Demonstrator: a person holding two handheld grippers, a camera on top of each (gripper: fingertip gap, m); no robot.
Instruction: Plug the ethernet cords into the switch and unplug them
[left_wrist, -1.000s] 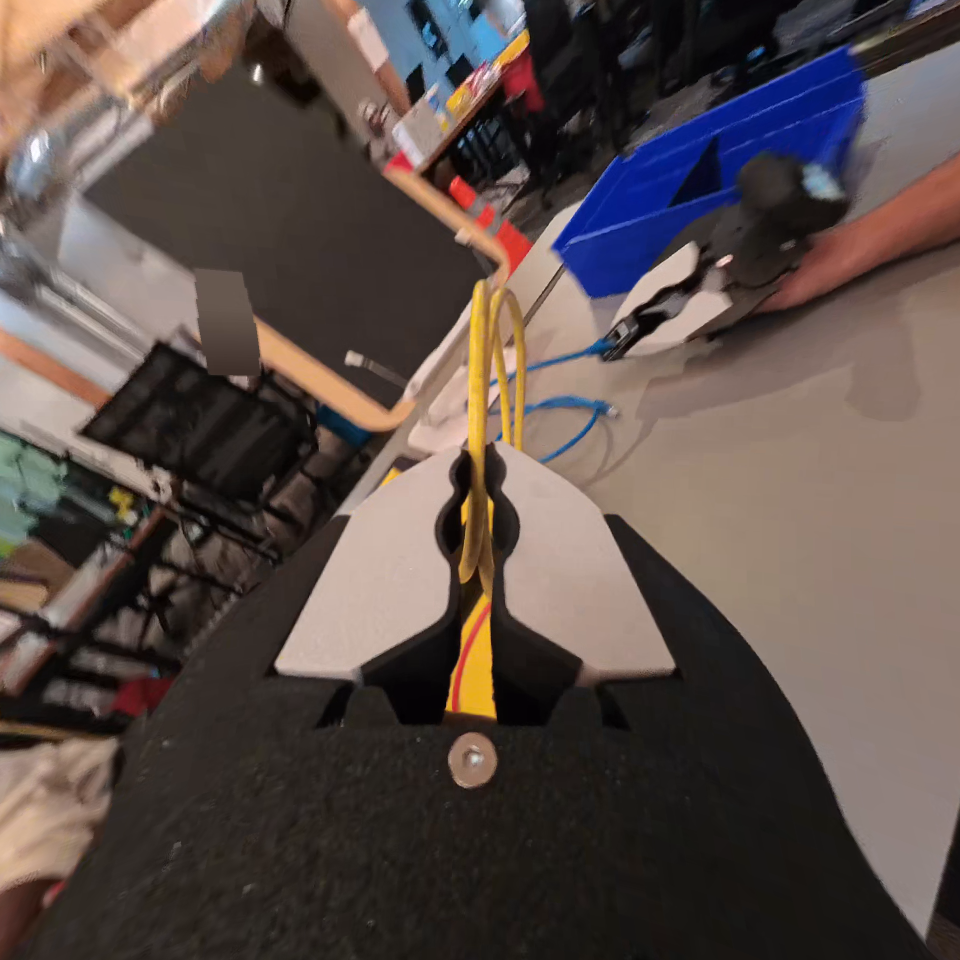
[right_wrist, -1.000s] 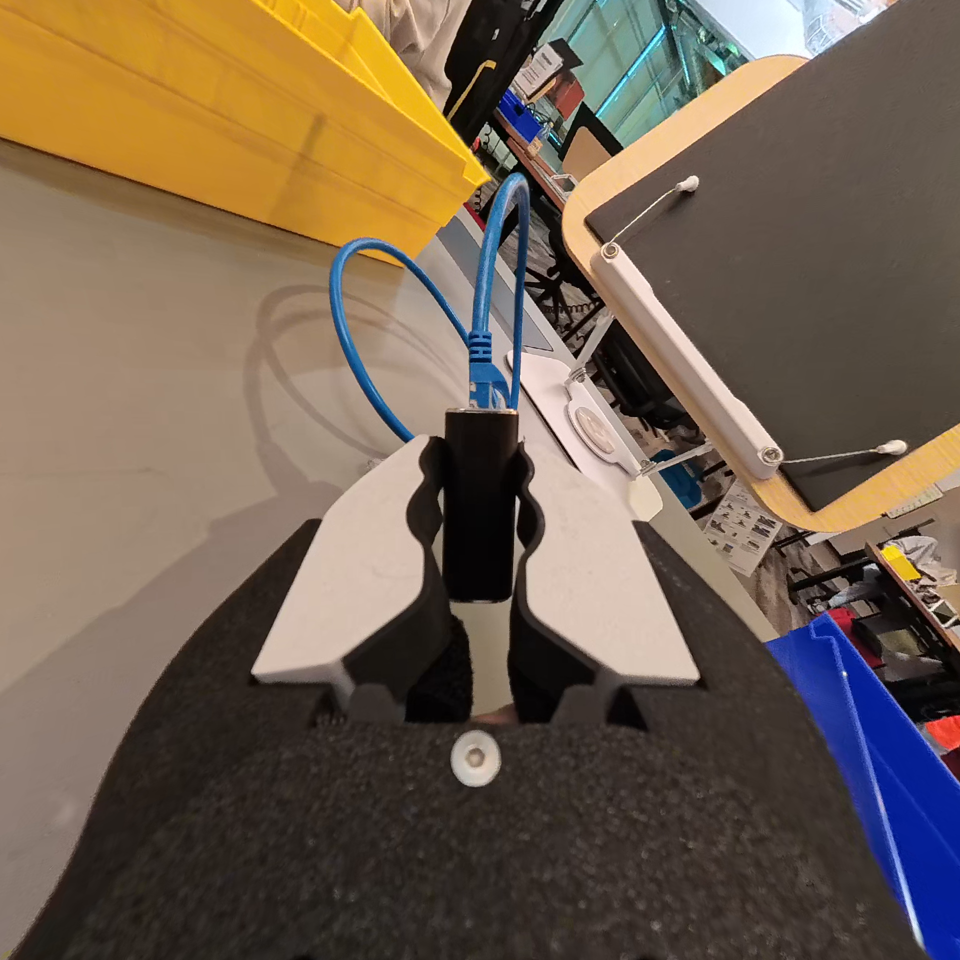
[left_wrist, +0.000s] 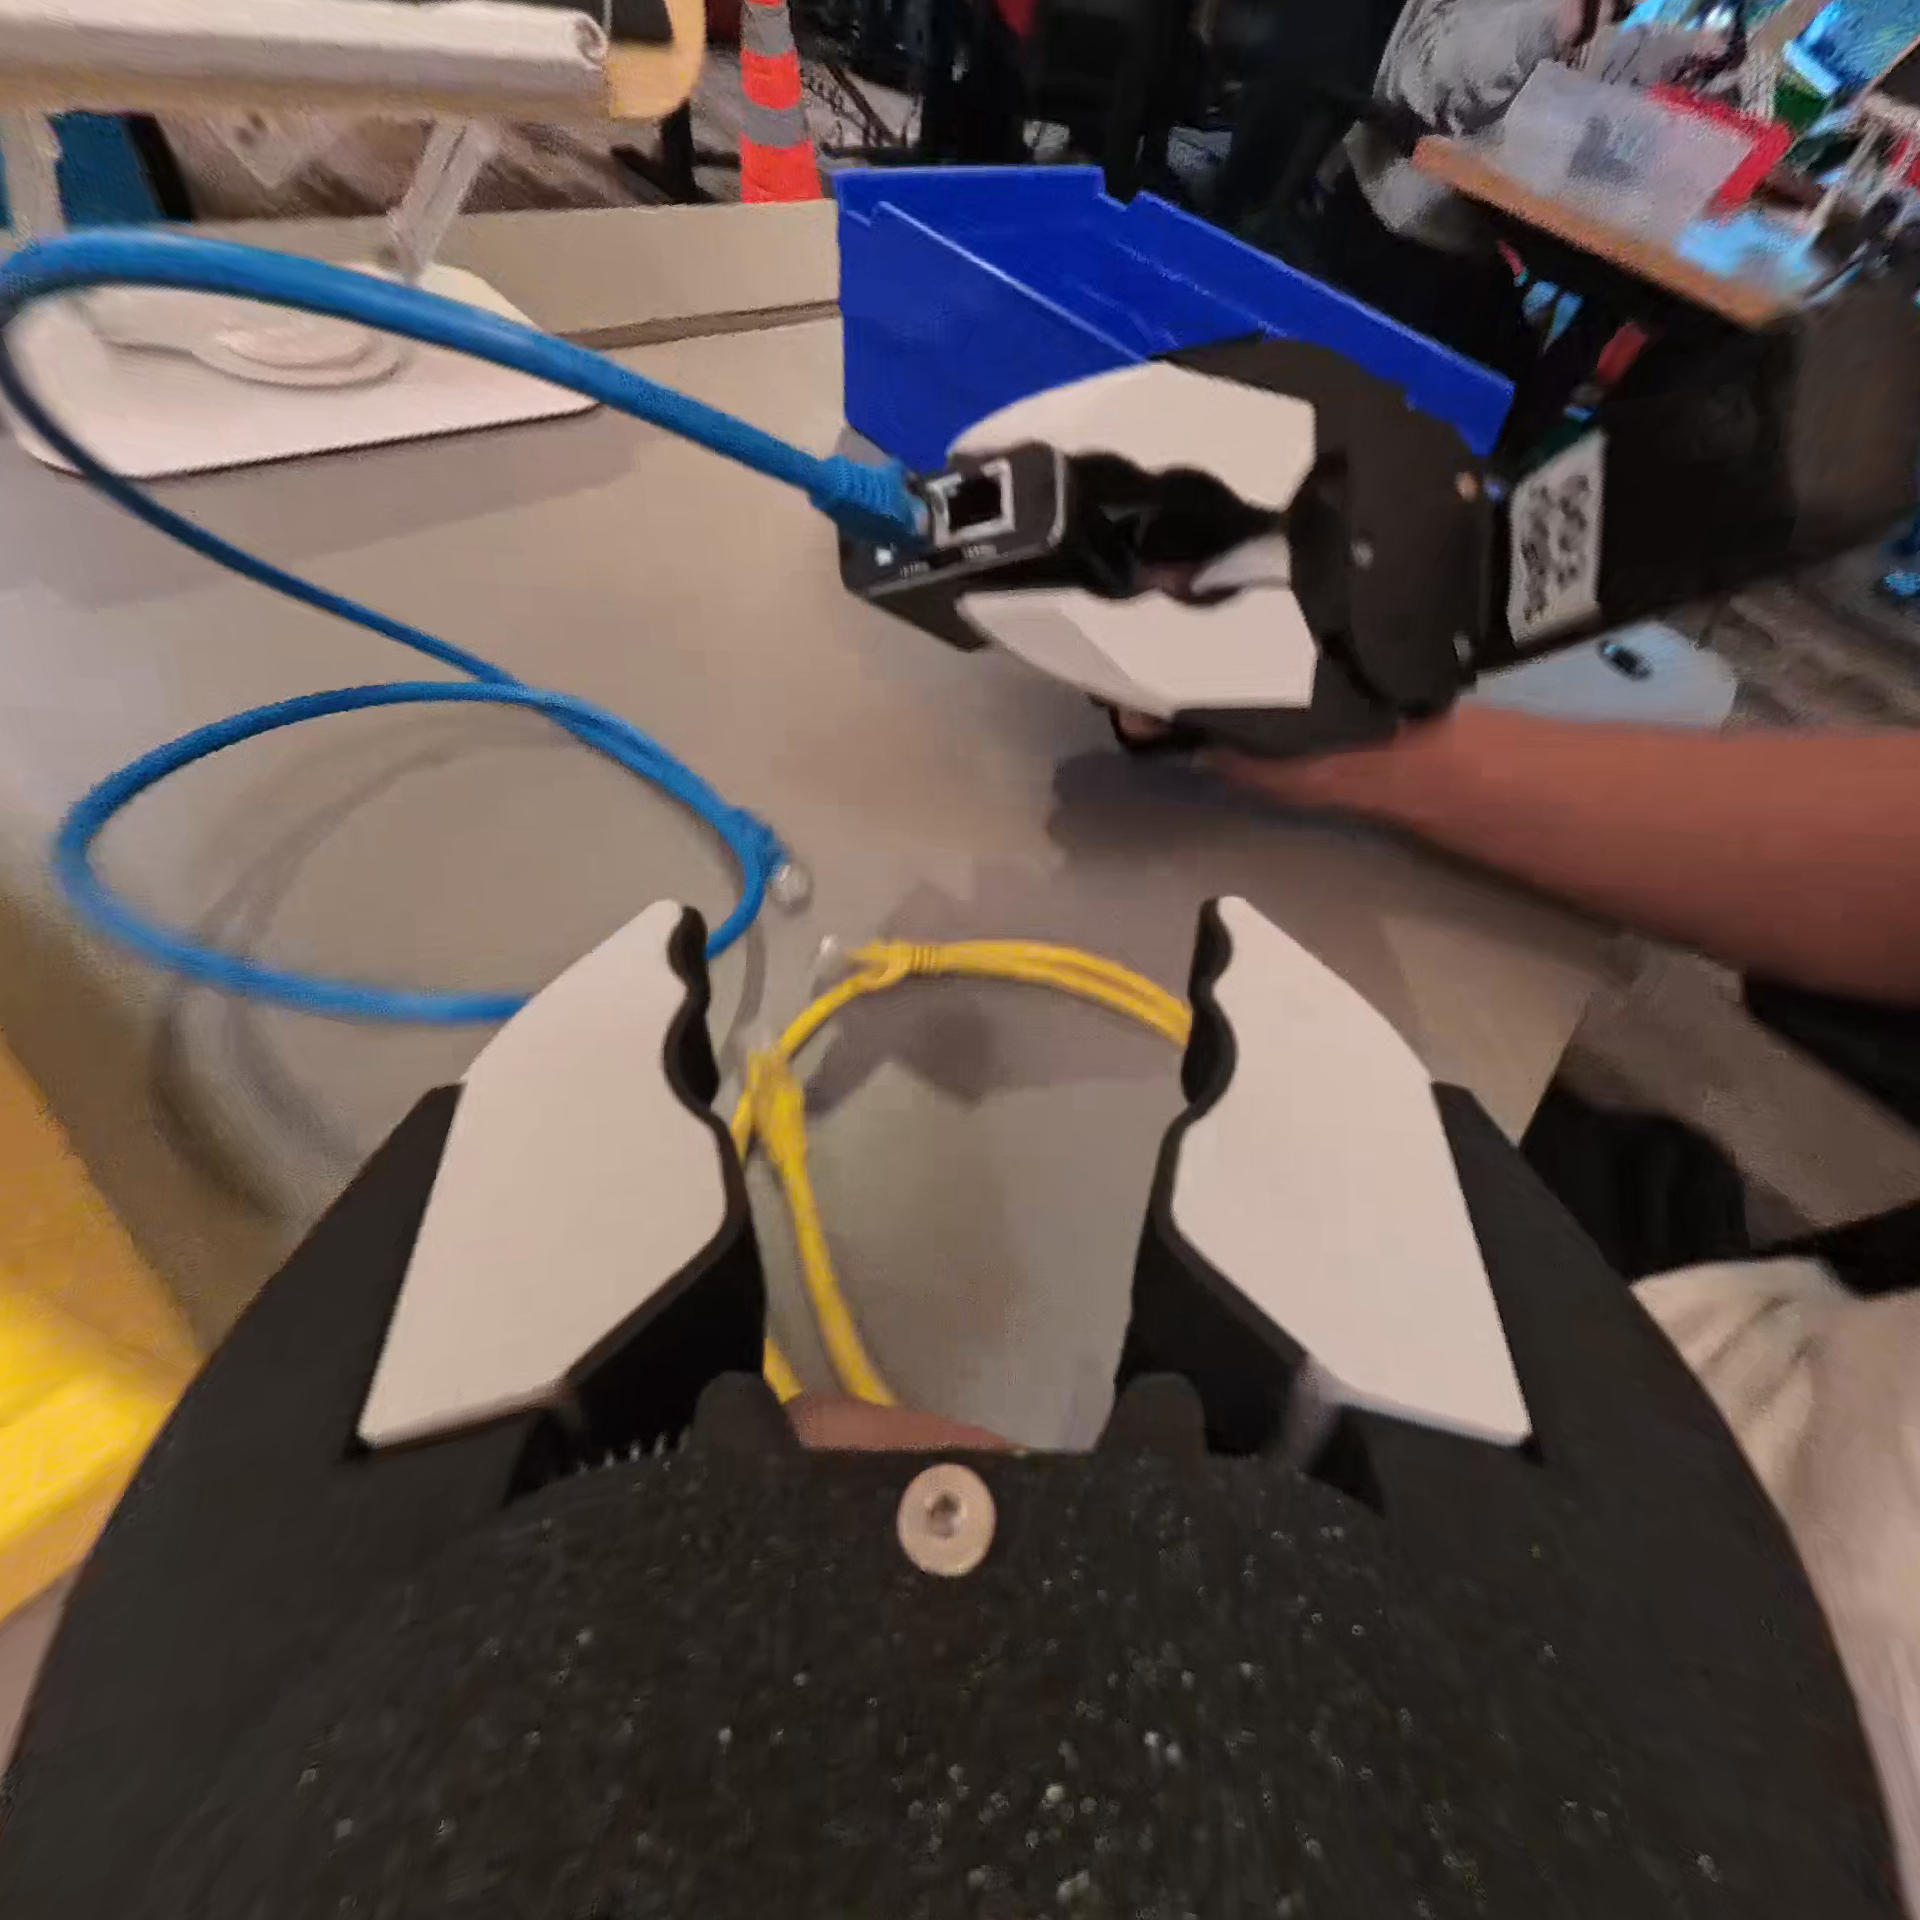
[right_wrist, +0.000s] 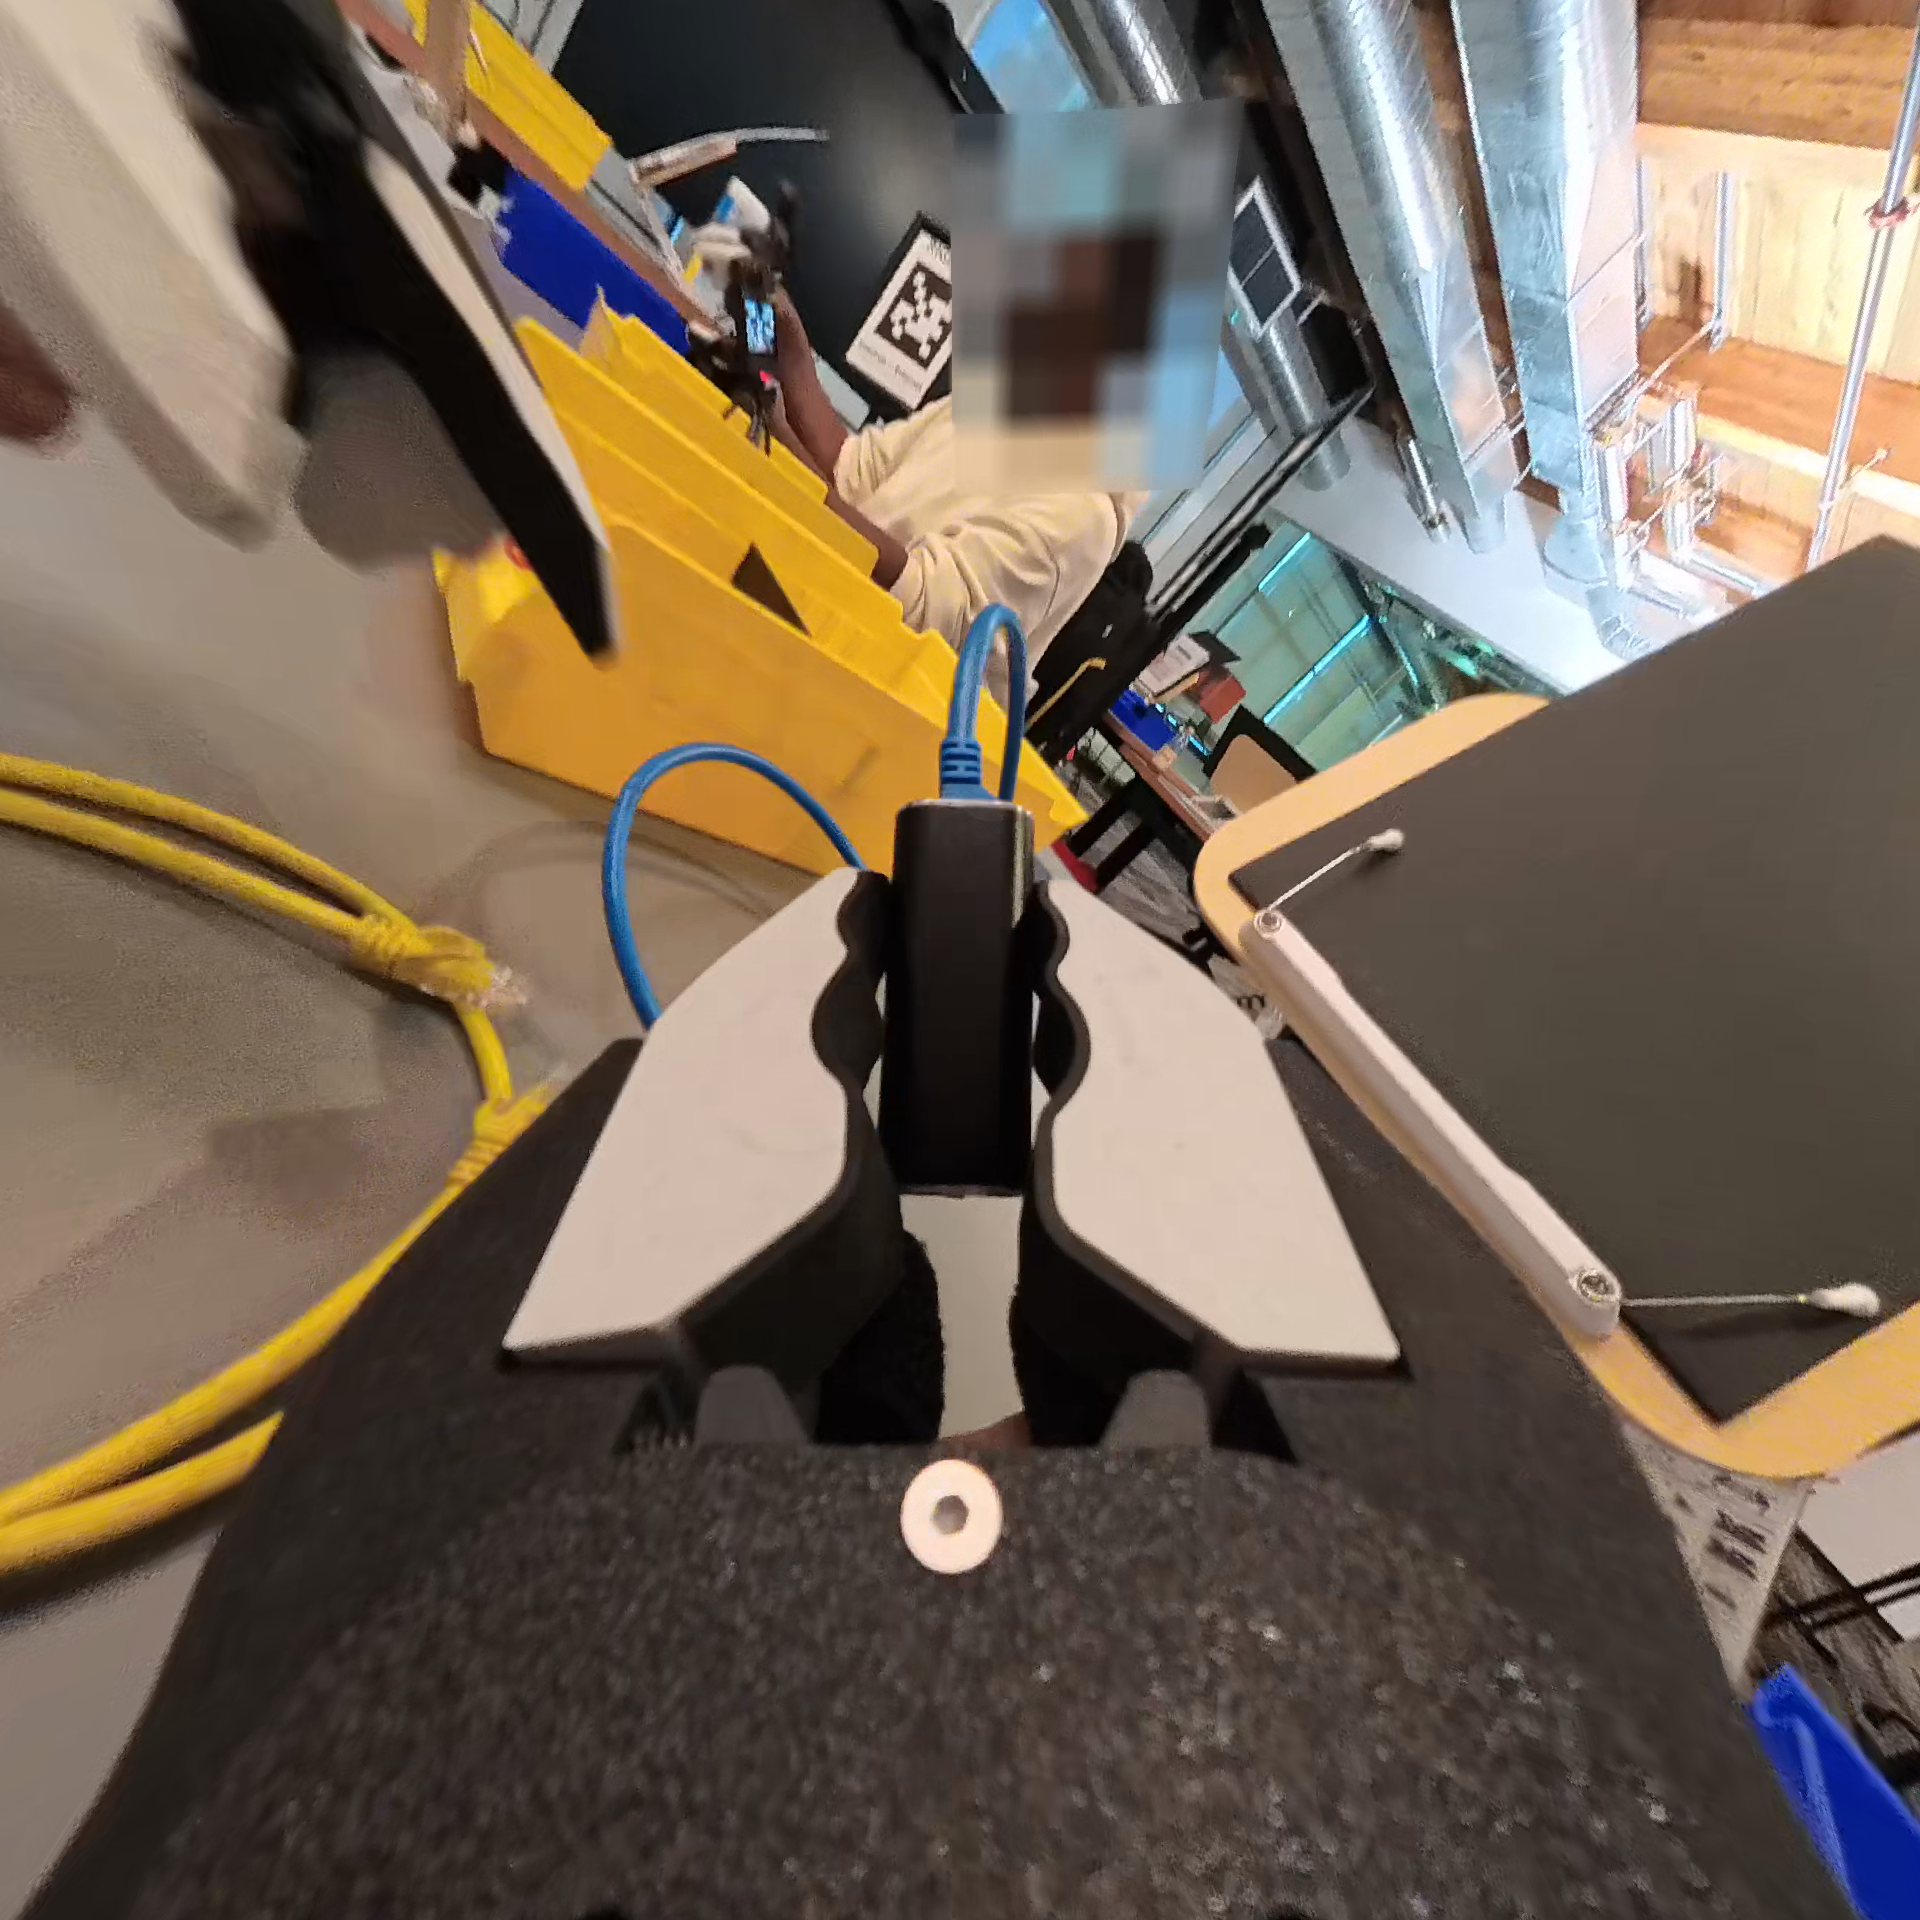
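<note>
Grey matte tabletop in a busy workshop; blue plastic bin at the far edge, yellow plastic bins on the other side.

My right hand-held gripper is clamped on the small black box-shaped switch, lifted off the surface. One port carries the thin blue ethernet cord; its other plug lies free. The neighbouring port looks empty.

My left hand-held gripper is spread wide, gripping nothing. Between its fingers on the tabletop lies the looped thin yellow ethernet cord, both plugs near the crossing of the loop.

Handling, as I judge it: the cords are light and floppy, so the jacket will bend away. Better to pinch the stiff moulded boot just behind a plug. The clear latch tabs look fragile. The switch is light and smooth-sided, so it needs a firm squeeze against insertion force.
</note>
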